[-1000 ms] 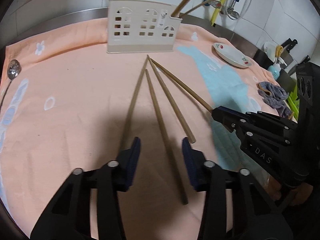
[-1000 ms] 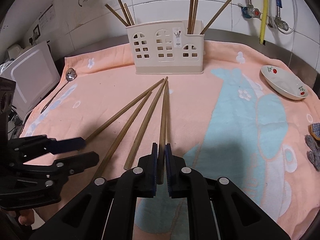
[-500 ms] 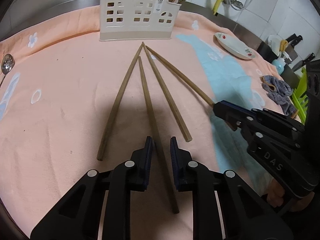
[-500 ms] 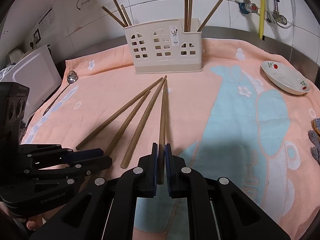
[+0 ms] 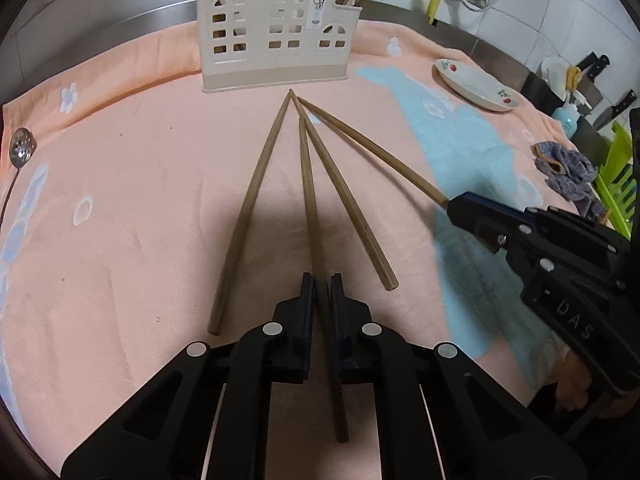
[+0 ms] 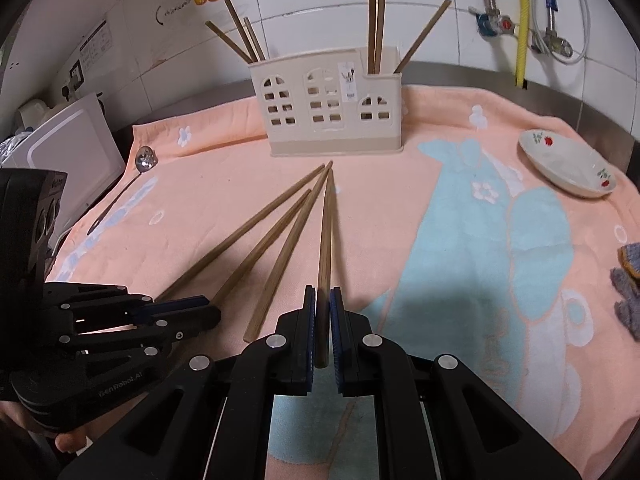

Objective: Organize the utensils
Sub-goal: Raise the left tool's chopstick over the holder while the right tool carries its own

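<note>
Four brown chopsticks lie fanned on a peach towel, tips meeting before a cream house-shaped holder that has several chopsticks standing in it. My left gripper is closing tight, its pads pressed on the second chopstick from the left, whose butt end runs back under the jaws. My right gripper is shut on the butt end of the rightmost chopstick. The two other chopsticks lie free on the towel.
A white dish sits at the back right, and a grey cloth lies at the right edge. A metal spoon lies at the far left. A white board stands beyond the towel's left side.
My left gripper's jaws went from wide apart to closed on the chopstick between them. The right gripper has kept its grip and place.
</note>
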A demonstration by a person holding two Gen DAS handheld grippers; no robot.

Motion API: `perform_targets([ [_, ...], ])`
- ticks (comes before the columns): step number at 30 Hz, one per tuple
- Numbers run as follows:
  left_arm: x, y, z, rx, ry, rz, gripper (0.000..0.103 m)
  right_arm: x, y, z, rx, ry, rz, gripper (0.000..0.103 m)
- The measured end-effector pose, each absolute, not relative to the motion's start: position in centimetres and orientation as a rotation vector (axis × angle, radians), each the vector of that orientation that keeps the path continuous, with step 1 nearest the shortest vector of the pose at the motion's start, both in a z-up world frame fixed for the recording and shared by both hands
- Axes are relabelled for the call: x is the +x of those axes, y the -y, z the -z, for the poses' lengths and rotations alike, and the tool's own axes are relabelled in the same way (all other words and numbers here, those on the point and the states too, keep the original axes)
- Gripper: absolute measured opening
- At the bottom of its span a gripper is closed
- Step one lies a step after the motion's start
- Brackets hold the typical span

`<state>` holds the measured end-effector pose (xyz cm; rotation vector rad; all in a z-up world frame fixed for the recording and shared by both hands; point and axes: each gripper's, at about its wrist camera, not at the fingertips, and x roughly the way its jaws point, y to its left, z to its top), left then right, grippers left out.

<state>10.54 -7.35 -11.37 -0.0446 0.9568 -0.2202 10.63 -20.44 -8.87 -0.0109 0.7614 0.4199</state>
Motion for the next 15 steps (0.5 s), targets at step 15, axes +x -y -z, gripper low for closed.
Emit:
perform_targets([
  [15, 11.0, 4.9, 3.7, -0.037, -0.765, 0.262, 0.005, 11.1, 20.2, 2.1, -0.043, -0.604, -0.433, 0.007],
])
